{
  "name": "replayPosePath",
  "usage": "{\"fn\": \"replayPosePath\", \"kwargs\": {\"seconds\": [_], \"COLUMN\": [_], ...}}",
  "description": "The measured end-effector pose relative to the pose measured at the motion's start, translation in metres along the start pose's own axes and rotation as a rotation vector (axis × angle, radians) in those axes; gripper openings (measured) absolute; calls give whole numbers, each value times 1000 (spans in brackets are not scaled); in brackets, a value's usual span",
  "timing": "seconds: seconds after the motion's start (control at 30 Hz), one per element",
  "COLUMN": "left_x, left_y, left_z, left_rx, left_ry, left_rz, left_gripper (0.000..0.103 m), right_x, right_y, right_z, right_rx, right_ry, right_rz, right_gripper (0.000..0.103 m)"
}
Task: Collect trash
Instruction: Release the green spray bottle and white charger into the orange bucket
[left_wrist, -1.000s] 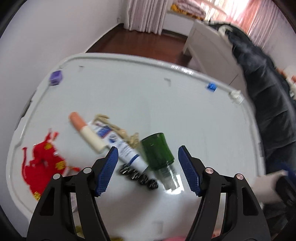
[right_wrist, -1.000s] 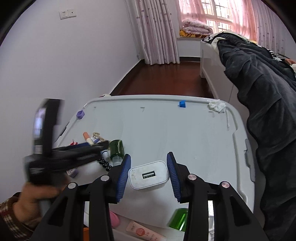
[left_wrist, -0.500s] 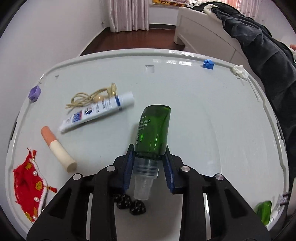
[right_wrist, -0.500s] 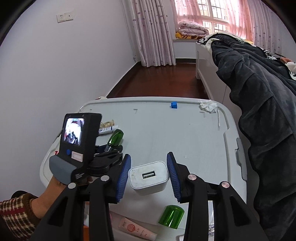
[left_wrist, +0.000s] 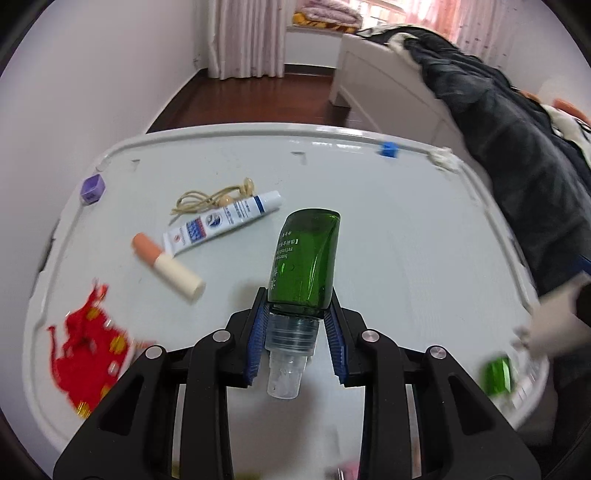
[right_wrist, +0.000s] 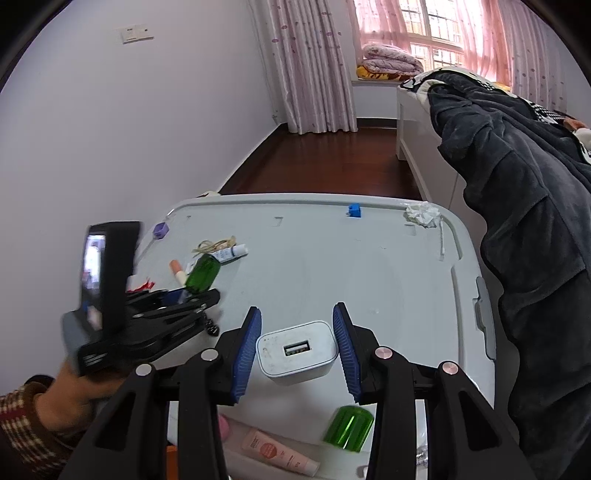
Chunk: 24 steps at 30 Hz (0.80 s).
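Observation:
My left gripper (left_wrist: 296, 314) is shut on a green bottle (left_wrist: 304, 258) at its clear cap end and holds it above the white lid (left_wrist: 388, 240). It also shows in the right wrist view (right_wrist: 202, 272), held by the left gripper (right_wrist: 192, 295). My right gripper (right_wrist: 297, 332) is shut on a white USB charger (right_wrist: 297, 350) near the lid's front edge. On the lid lie a white tube (left_wrist: 221, 223), a lip balm stick (left_wrist: 168, 264), a tan cord (left_wrist: 210, 195), a red pouch (left_wrist: 86, 350) and a crumpled tissue (right_wrist: 421, 214).
A purple cube (left_wrist: 92, 188) and a blue cube (left_wrist: 388, 149) sit at the lid's rim. A green cap (right_wrist: 349, 428) and a pink tube (right_wrist: 273, 450) lie below the front edge. Black beads (right_wrist: 211, 326) lie near the left gripper. Dark clothing (right_wrist: 535, 221) hangs on the right.
My left gripper closed on the green bottle and lifted it off the lid, then moved back a little. My right gripper keeps holding the charger almost still.

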<state>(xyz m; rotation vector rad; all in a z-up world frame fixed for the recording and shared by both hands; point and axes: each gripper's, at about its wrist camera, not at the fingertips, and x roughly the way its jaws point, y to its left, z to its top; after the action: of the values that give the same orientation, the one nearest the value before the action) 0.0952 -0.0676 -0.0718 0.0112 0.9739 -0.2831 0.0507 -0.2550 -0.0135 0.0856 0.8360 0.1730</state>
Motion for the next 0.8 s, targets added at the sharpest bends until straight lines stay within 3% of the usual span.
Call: {"fn": "replayPosePath", "kwargs": {"seconds": [0.17, 0.27, 0.5, 0.63, 0.67, 0.7, 0.73, 0.8], "left_x": [-54, -78, -93, -75, -72, -70, -70, -74], "left_y": [-5, 4, 19, 22, 22, 23, 23, 23], "left_z": [-52, -94, -184, -228, -234, -238, -239, -236], "left_rx": [73, 93, 107, 90, 80, 67, 64, 72], "left_ry": [58, 114, 262, 412, 442, 464, 467, 439], "left_rz": [-63, -92, -111, -137, -147, -155, -148, -121], "left_gripper": [29, 29, 29, 30, 33, 38, 41, 56], "right_x": [-17, -33, -40, -23, -19, -18, -19, -25], "right_y": [28, 55, 102, 112, 115, 115, 113, 105], "right_z": [-23, -57, -177, -220, -229, -231, -233, -226], "right_rx": [-35, -58, -49, -14, -21, -19, -11, 23], "right_ry": [20, 60, 297, 434, 466, 464, 459, 417], "right_rz": [54, 97, 183, 211, 193, 171, 162, 146], "right_gripper": [40, 40, 40, 41, 46, 61, 64, 72]}}
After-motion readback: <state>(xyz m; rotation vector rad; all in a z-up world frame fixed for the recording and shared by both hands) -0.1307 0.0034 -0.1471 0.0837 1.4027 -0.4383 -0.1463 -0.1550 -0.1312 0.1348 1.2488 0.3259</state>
